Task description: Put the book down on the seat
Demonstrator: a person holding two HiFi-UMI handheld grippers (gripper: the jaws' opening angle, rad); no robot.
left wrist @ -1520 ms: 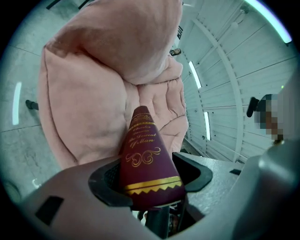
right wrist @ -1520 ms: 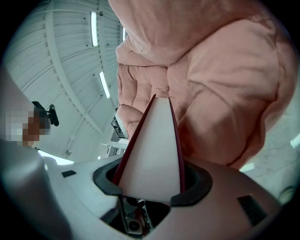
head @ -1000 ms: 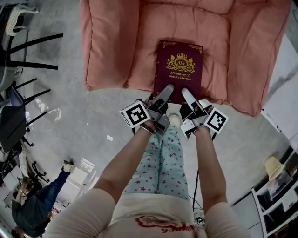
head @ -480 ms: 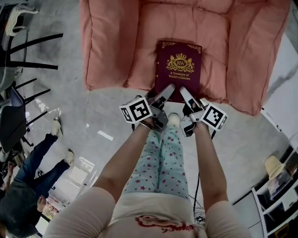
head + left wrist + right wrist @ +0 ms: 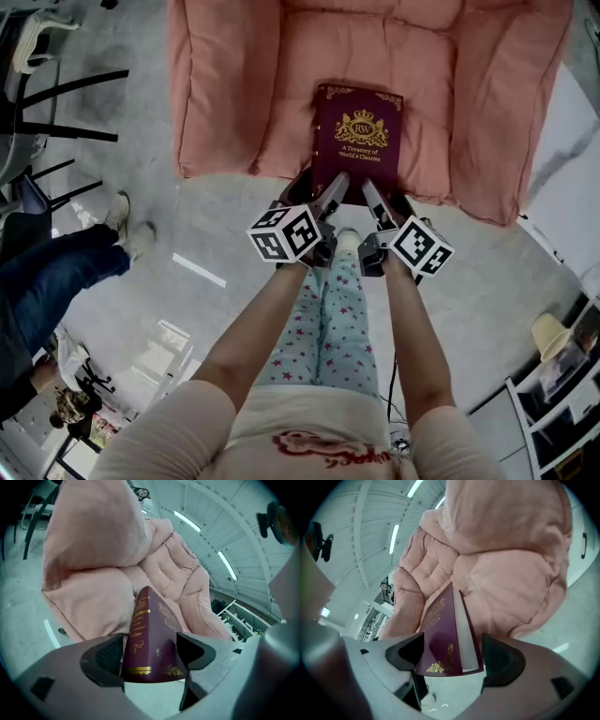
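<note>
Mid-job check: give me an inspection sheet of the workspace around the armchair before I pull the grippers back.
Surface: pink seat cushion, soft and rumpled.
Job's things: maroon book lies flat on the seat, cover up, its near end at the front edge.
Clutter: nothing seen on the seat.
Grippers: left gripper and right gripper are open, jaws just been opening; the book's near end sits between each pair, not clamped.
Cables: thin dark cable on the floor by the person's leg.
Surroundings: another person's legs at left; shelving at lower right.
</note>
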